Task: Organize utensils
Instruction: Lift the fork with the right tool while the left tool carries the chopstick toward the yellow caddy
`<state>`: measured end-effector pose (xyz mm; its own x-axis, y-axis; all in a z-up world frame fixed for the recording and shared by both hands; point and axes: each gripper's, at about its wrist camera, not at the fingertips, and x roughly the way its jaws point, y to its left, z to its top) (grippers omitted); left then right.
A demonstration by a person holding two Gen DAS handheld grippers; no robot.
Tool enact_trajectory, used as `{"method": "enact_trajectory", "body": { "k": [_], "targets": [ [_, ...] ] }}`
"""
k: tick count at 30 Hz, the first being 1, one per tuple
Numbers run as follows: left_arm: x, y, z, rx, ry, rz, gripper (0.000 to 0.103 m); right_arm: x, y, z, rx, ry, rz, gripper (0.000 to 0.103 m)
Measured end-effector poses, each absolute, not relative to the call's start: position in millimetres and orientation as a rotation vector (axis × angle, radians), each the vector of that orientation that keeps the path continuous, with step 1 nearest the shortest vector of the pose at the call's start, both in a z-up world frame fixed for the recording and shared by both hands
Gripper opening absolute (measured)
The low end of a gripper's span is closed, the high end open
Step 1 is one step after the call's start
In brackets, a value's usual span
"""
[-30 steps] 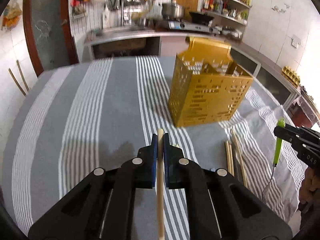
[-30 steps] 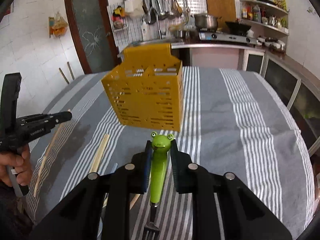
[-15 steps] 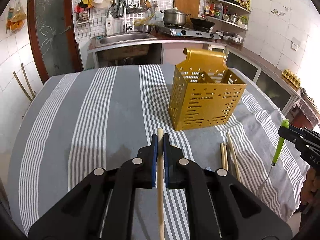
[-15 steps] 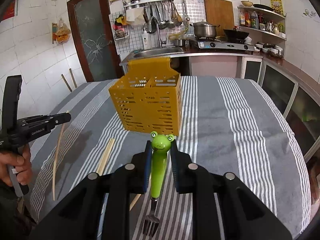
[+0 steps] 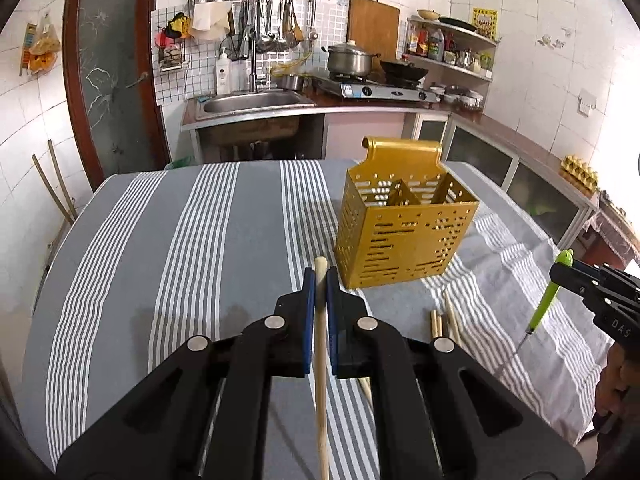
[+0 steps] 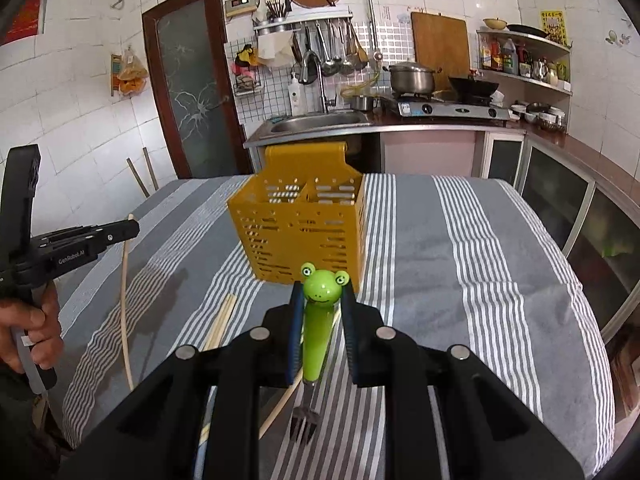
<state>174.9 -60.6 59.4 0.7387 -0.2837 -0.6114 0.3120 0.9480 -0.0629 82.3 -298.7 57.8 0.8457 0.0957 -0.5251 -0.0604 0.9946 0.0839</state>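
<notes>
one caddy [image 5: 404, 240], one fork [image 6: 316, 336], chopsticks uncountable

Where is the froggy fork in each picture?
Left wrist view: the frog fork is at the far right edge, hanging from the right gripper, prongs down.
Right wrist view: the same fork is at bottom centre, clamped between this gripper's fingers, frog face up, prongs down.
Shared landmark: the yellow basket on the striped cloth, beyond the fork in both views.
</notes>
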Motion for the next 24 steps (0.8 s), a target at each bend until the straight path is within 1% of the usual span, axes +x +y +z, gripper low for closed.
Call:
{"method": "enact_trajectory", "body": {
  "k": [4, 10, 20, 24],
  "targets": [
    [175, -61, 74, 0.031, 0.625, -0.330, 0.004, 82, -300, 72, 0.055, 0.519, 0.078, 0.019],
    [179, -68, 111, 0.021, 0.528, -0.337, 0.004, 91, -303, 101, 0.034, 0.457, 0.071, 0.019],
    [198, -99, 173, 0.009, 0.380, -0.391, 0.004, 107, -303, 158, -0.019, 0.347, 0.072, 0.019],
    [207, -112, 190, 0.010, 0.342, -0.408, 0.004, 116, -303, 175, -0.027, 0.319, 0.074, 0.019]
  ]
}}
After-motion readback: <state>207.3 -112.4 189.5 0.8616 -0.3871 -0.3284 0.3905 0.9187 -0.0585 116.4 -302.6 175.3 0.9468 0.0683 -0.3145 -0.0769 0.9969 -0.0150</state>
